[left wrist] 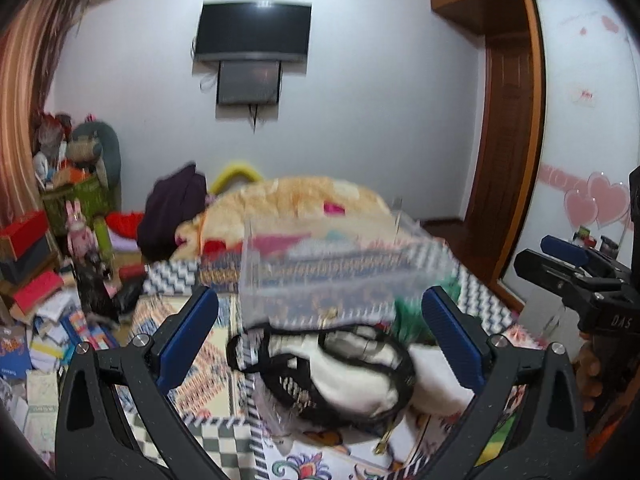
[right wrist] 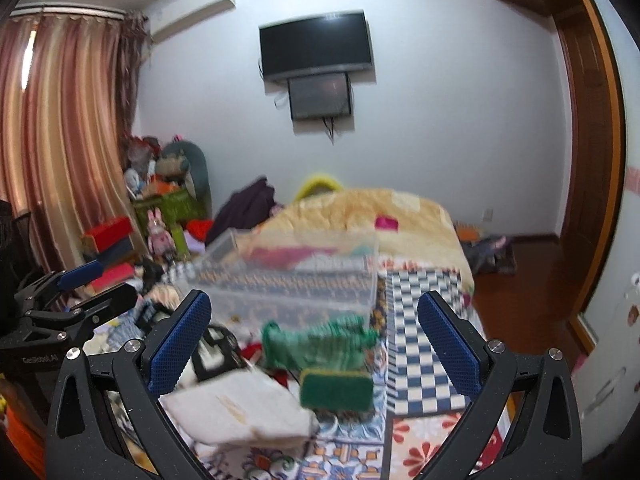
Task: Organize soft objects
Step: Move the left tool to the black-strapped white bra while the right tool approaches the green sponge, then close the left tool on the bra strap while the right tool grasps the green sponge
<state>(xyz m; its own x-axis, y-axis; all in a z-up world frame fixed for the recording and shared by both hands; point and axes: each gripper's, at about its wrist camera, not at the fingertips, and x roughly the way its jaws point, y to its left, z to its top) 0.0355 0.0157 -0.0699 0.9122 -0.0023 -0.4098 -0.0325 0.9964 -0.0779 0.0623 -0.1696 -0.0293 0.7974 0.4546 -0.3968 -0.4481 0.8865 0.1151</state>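
I hold my left hand-held gripper [left wrist: 320,340] with its jaws spread wide and nothing between them, above a black-and-white soft pouch [left wrist: 332,372] with dark lace trim that lies on the patterned bed cover [left wrist: 168,280]. My right hand-held gripper [right wrist: 314,344] is just as wide and carries nothing. Near it, on the bed, lie a green scouring sponge [right wrist: 336,390] and, just beyond that, a bunched green knitted cloth [right wrist: 316,340]. To the left of the sponge sits a folded white cloth [right wrist: 236,412], blurred at its edges. Farther off, a clear plastic storage box [right wrist: 288,276] stands on the bed, beyond the soft things; both views blur it, so I cannot tell what it holds. Behind the box a peach quilt [right wrist: 360,216] is heaped at the far end of the bed. A dark television [right wrist: 316,46] hangs on the far wall, and striped curtains [right wrist: 60,140] hang at the far left.
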